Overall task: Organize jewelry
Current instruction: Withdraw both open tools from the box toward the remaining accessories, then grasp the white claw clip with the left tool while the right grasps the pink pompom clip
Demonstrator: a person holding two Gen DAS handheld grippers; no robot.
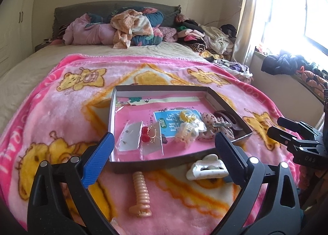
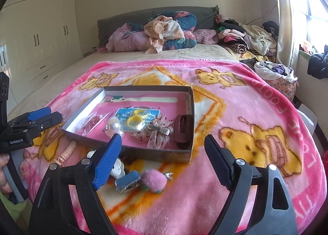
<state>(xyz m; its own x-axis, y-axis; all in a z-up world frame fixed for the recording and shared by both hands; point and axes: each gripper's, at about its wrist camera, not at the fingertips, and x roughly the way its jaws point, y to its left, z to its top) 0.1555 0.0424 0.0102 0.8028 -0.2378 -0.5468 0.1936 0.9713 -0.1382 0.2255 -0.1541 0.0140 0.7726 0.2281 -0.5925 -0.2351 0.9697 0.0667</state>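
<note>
clearly both tools are free: the left gripper stands with its jaws spread wide and nothing between them, and the right gripper is the same, wide and empty.

just past the left jaws lies the shallow box, its near wall crossing the gap between the fingers. inside it sit red earrings on a clear card, yellow rings and a brown clip toward the right-jaw side.

short of the box, on the pink blanket, loose pieces wait. between the left jaws lie a spiral hair tie and, against the right finger, a white claw clip. below the right gripper's left finger lie a blue clip and a pink pompom, touching each other.

all look light. the claw clip is probably stiff and smooth, best pinched across its spine; the spiral tie should be springy and may squirm, so its middle coils suit; the pompom is soft and will squash.

the plush blanket gives, so jaws can press in. the box wall is low but likely catches a dragged piece; lifting over looks safer. open blanket lies beyond the right jaw.
</note>
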